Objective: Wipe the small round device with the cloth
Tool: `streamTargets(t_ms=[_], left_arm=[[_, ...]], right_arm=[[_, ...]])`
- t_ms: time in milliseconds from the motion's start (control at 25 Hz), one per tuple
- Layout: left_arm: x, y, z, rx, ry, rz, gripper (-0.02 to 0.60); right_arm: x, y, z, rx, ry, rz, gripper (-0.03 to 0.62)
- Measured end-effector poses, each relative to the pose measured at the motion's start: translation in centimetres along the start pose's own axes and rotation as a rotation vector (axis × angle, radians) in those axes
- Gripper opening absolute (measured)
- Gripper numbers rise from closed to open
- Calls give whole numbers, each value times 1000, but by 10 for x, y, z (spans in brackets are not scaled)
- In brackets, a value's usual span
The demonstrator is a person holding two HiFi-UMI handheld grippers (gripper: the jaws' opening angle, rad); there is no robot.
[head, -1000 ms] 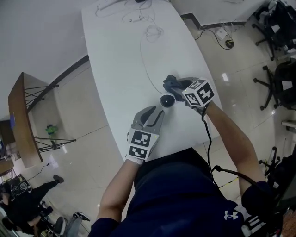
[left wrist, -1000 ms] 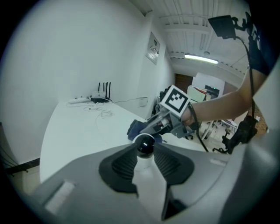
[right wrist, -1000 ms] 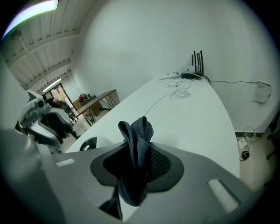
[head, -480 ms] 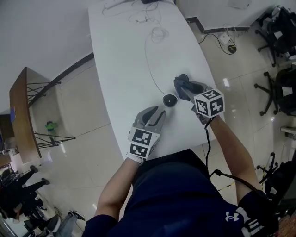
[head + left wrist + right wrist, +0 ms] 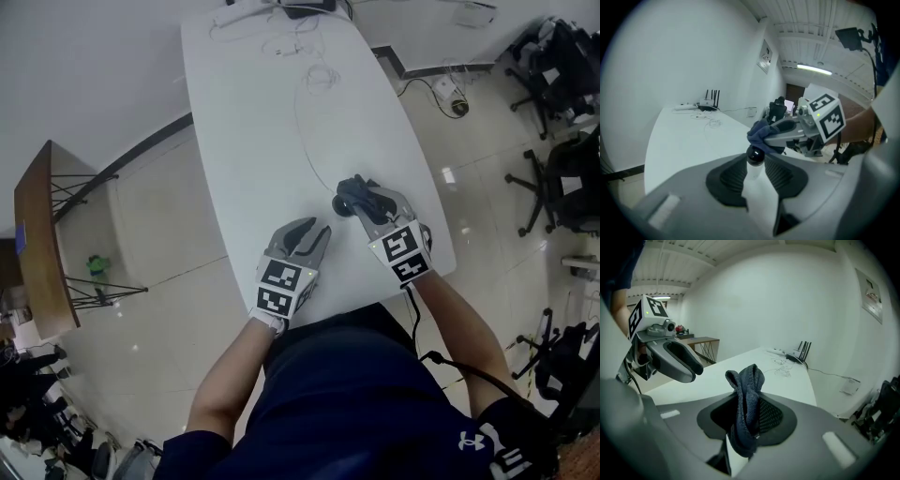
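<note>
Right gripper (image 5: 370, 204): pressed shut on the cloth (image 5: 746, 399); a fold is pinched between the pads and stands up past the tips.
Left gripper (image 5: 305, 236): jaws are held apart with nothing pinched; bare table (image 5: 253, 122) is seen through the gap.
Device (image 5: 755, 154): set on the table near its front edge, just beyond the left tips and in line with their gap. It is well short of the pads.
Cloth to device: the bunched cloth is held directly over the device and slightly to its right; whether they touch cannot be told.
Long axis: none is offered, the device being round, so no wiping direction is favoured.
Nearer hand: the right, which carries the cloth.
Coming move: a short drop of the cloth onto the device's top is judged to be needed. The device could be steadied from the left.
</note>
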State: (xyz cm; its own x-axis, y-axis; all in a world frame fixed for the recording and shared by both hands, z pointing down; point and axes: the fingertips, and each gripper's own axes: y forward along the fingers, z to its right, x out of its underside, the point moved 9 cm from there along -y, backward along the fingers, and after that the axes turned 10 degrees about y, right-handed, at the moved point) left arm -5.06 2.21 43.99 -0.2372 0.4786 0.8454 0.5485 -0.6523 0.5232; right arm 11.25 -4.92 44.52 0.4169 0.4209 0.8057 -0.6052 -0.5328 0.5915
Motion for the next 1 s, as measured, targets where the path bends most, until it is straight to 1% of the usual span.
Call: streamTargets(t_ms=[120, 280, 320, 400, 560, 680, 760, 840, 880, 920, 960, 1000], left_arm=[[-2, -1, 2, 16, -1, -9, 118], [-3, 8, -2, 25, 54, -25, 118], [-4, 12, -4, 26, 63, -29, 118], [-10, 17, -6, 38, 54, -37, 117], [-18, 21, -5, 23, 40, -24, 117], [-17, 18, -3, 23, 20, -22, 117], [-12, 15, -3, 19, -5, -23, 115], [-5, 9, -5, 8, -34, -18, 115], [-1, 5, -6, 2, -48, -13, 115], [2, 2, -8, -6, -62, -7, 114], [6, -2, -11, -13, -75, -1, 112], [9, -5, -13, -21, -88, 6, 111]], right_arm=[[15, -6, 4, 26, 121, 25, 104], [50, -12, 7, 44, 258, 9, 103], [59, -11, 7, 42, 286, -7, 103], [76, -4, 7, 28, 349, -55, 103], [105, 12, 6, -17, 442, -207, 103], [108, 20, 9, -29, 473, -278, 103], [106, 18, 15, -30, 528, -288, 103], [99, 4, 24, -10, 592, -246, 103], [92, -6, 28, 8, 605, -197, 103], [81, -16, 32, 28, 593, -131, 103], [67, -26, 33, 47, 547, -58, 103], [52, -35, 33, 63, 472, 12, 103]])
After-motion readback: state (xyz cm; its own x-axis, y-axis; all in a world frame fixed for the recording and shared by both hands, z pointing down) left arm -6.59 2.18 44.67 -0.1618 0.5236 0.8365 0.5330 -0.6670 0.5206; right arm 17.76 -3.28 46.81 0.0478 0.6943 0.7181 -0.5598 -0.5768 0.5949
